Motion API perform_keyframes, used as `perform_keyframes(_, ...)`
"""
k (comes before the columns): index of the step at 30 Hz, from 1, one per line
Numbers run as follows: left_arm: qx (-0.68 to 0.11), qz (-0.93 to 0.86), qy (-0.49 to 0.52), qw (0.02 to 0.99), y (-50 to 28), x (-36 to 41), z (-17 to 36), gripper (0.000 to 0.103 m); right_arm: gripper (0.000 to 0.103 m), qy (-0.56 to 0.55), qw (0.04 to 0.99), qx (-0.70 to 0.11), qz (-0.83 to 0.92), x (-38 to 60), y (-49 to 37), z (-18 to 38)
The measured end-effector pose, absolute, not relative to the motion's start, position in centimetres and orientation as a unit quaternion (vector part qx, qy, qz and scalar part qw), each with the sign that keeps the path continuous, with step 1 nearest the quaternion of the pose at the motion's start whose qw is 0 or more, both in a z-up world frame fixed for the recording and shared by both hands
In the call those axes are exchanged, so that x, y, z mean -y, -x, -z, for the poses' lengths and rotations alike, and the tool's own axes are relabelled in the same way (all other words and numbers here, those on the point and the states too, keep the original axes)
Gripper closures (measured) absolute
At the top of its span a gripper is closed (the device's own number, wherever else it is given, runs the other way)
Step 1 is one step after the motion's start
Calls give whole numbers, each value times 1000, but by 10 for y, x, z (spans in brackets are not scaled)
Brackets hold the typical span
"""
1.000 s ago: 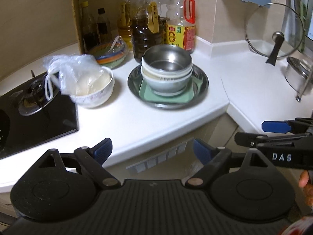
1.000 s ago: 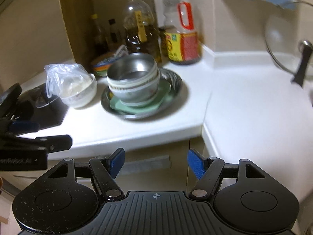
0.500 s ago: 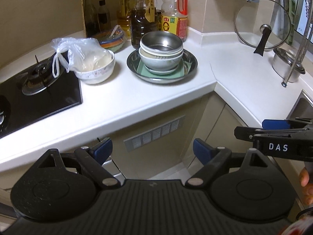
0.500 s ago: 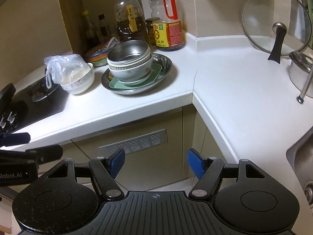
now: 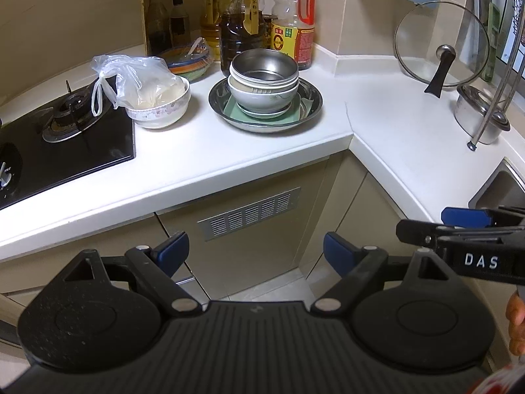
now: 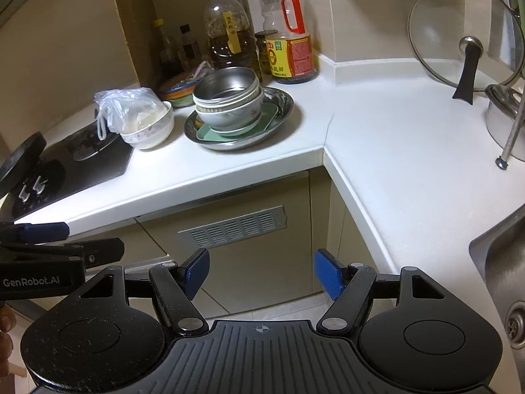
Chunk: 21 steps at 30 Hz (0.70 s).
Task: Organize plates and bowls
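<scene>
At centre left on the counter (image 5: 377, 115) we count one floral bowl (image 5: 160, 111) under a plastic bag (image 5: 131, 82). Right of it, one steel plate (image 5: 265, 106) carries one green dish and nested bowls (image 5: 264, 82), their count unclear. Both the left hand-held gripper (image 5: 256, 252) and right hand-held gripper (image 6: 261, 274) stand spread, empty.

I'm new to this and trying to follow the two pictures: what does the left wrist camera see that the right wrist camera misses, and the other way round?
Only the left wrist view shows the gas burner clearly, with the stove knob at the left edge.

Only the right wrist view shows the sink drain.

Both show the stacked bowls on a green square plate in a metal dish, the bagged white bowl, the oil bottles and the glass lid. Each also catches the other open tool: right tool, left tool.
</scene>
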<state>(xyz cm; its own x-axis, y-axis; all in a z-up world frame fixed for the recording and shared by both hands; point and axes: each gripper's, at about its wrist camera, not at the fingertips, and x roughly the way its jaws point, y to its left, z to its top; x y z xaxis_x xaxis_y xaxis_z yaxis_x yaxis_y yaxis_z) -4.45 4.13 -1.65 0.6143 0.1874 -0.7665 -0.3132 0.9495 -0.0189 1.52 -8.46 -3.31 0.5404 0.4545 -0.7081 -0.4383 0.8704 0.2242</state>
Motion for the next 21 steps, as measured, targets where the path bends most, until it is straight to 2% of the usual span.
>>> perform_keyframes(21,-416,-144,74,895,42,-29,15,15,32,-17,873,-406,-268,98,-17,30)
